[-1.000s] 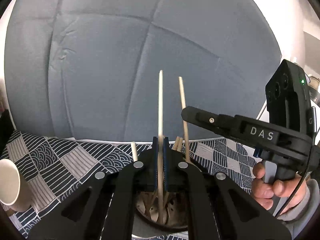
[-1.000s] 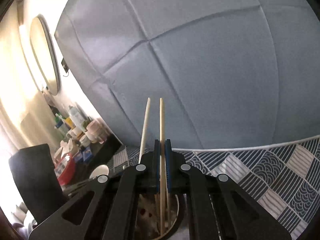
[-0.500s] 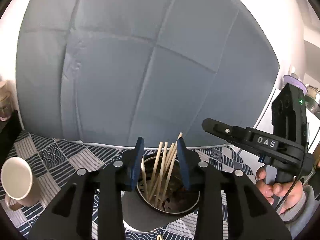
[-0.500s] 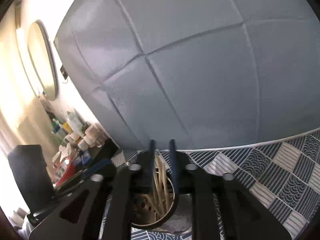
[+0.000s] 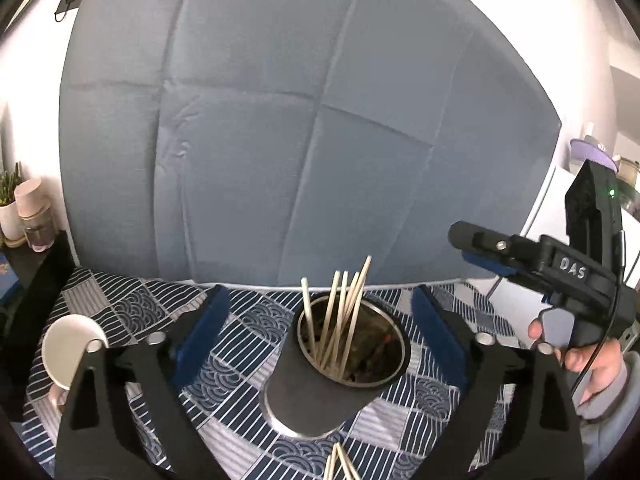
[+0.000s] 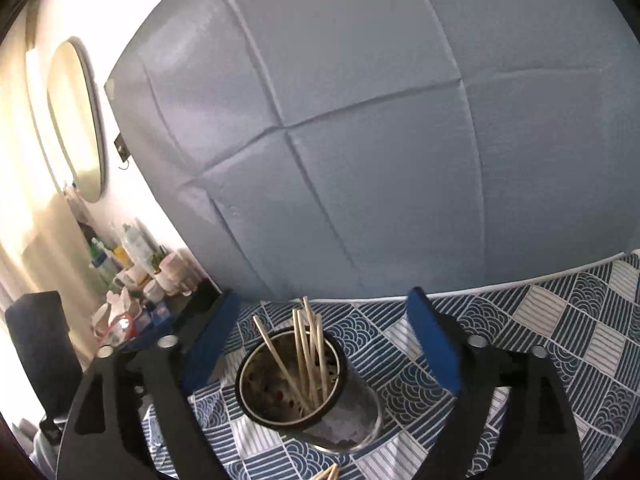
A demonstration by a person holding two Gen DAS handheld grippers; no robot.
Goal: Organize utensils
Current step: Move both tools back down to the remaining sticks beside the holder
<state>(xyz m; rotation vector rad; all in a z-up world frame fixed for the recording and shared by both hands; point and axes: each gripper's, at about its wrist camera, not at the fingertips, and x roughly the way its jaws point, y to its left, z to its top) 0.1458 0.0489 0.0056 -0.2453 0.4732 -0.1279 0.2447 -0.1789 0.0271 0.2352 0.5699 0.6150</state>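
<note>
Your left gripper (image 5: 320, 320) and your right gripper (image 6: 320, 332) are both opening wide, blue pads spread clear to either side of the metal holder (image 5: 352, 350), and neither has hold of anything. The chopsticks (image 5: 340, 312) stand loose inside that holder on the patterned tablecloth (image 5: 132, 308) (a few more chopstick tips (image 5: 338, 462) lie at the bottom edge). A white cup (image 5: 66, 346) sits well apart on the left.
</note>
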